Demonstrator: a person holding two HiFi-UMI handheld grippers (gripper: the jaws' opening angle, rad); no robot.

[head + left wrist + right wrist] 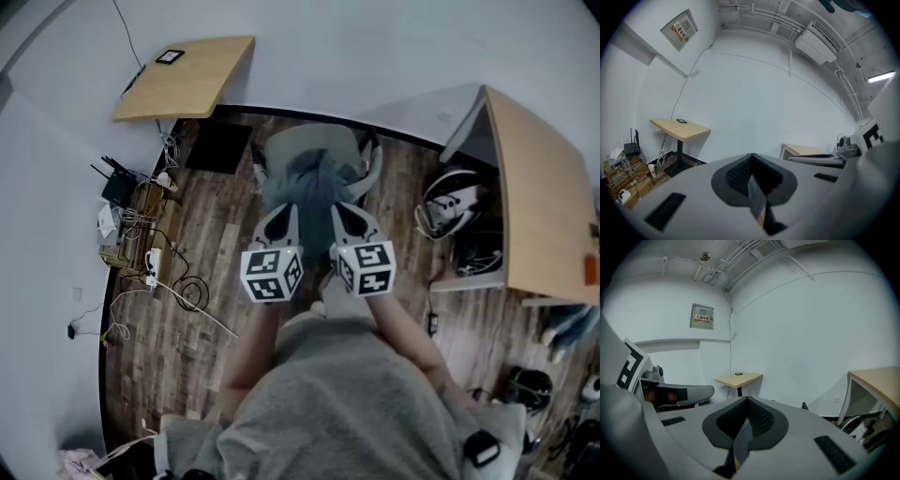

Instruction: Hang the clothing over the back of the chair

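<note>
My left tongs (284, 210) are closed, with a thin edge of the blue-grey clothing (306, 184) pinched between the pads. My right tongs (343, 208) are closed the same way on another edge of it. The two sit side by side, just apart. The clothing runs from both tips forward onto the grey chair (311, 141), where it lies bunched above the wooden floor (206, 309).
</note>
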